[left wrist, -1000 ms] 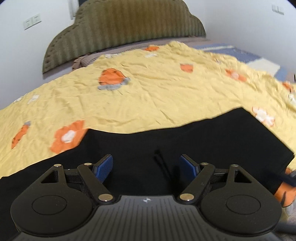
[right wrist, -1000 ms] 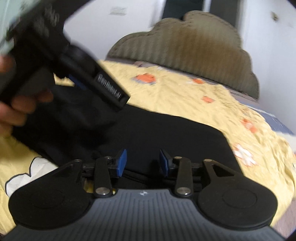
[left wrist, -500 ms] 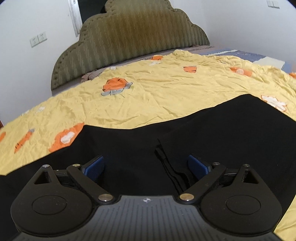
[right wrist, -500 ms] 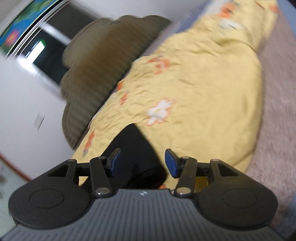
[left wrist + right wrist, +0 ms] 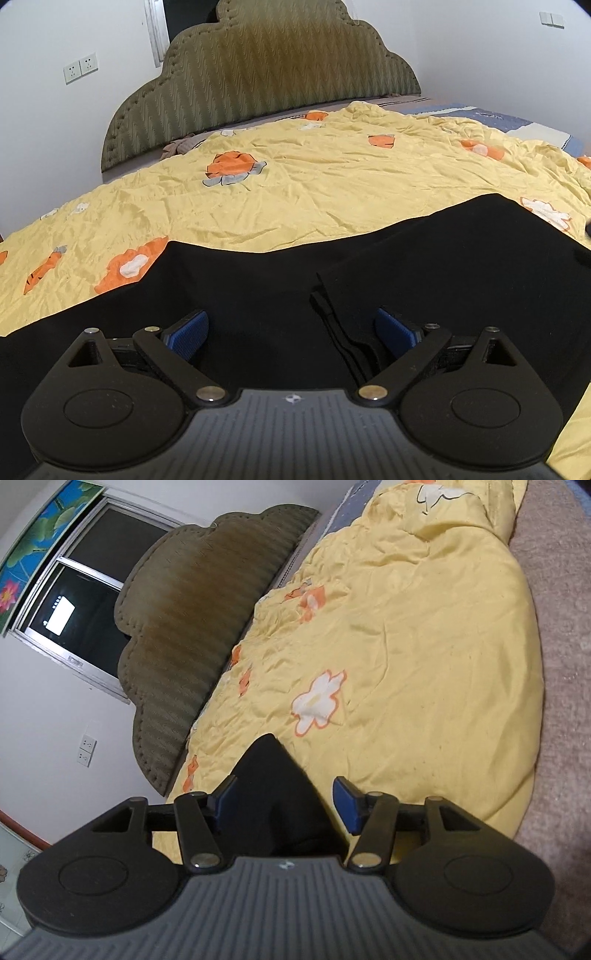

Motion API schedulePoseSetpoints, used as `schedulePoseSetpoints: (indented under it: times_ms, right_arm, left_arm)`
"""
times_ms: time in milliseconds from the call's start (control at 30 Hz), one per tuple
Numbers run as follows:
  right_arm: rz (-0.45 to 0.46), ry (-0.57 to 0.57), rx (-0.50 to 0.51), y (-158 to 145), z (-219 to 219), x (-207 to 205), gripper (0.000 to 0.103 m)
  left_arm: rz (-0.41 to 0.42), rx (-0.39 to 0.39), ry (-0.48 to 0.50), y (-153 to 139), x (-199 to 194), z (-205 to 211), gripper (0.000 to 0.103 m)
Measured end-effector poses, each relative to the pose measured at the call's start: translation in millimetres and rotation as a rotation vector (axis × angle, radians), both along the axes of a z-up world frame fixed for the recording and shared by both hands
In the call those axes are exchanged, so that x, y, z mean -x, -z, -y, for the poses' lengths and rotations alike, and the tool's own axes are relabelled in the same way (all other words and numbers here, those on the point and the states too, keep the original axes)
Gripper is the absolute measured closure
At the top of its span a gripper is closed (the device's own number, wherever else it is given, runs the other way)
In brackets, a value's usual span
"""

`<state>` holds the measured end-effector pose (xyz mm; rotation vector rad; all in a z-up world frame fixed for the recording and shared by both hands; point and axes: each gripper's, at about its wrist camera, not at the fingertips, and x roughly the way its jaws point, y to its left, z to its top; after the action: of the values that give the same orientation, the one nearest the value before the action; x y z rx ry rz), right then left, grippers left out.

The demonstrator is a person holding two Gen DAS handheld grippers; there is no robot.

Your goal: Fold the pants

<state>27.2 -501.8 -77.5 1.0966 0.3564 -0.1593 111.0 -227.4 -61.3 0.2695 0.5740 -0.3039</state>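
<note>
Left wrist view: left gripper (image 5: 291,330) wide open, nothing clamped, low over black pants (image 5: 443,266) spread flat on yellow flowered quilt (image 5: 314,192). Folded layer with seam edge between blue pads (image 5: 186,332), nearer the right one. Green headboard (image 5: 266,85) behind.

Right wrist view: camera rolled sideways. Right gripper (image 5: 284,805) part open, pads clear of cloth, a corner of pants (image 5: 277,775) poking up between them. Quilt (image 5: 424,646) beyond, window (image 5: 85,587) on wall.

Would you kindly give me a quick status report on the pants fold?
Left hand-held gripper open, low over black pants. Right hand-held gripper open, pants corner between pads. Pants flat on yellow quilt, one fold edge showing. Nothing in the way.
</note>
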Motion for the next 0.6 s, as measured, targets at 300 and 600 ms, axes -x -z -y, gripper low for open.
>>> schedulePoseSetpoints:
  times_ms: [300, 600]
  right_arm:
    - [-0.047, -0.105, 0.052, 3, -6, 3, 0.075]
    - [0.001, -0.05, -0.034, 13, -2, 19, 0.085]
  left_arm:
    - [-0.027, 0.029, -0.001, -1, -3, -3, 0.005]
    - [-0.032, 0.035, 0.001, 0, -4, -4, 0.005]
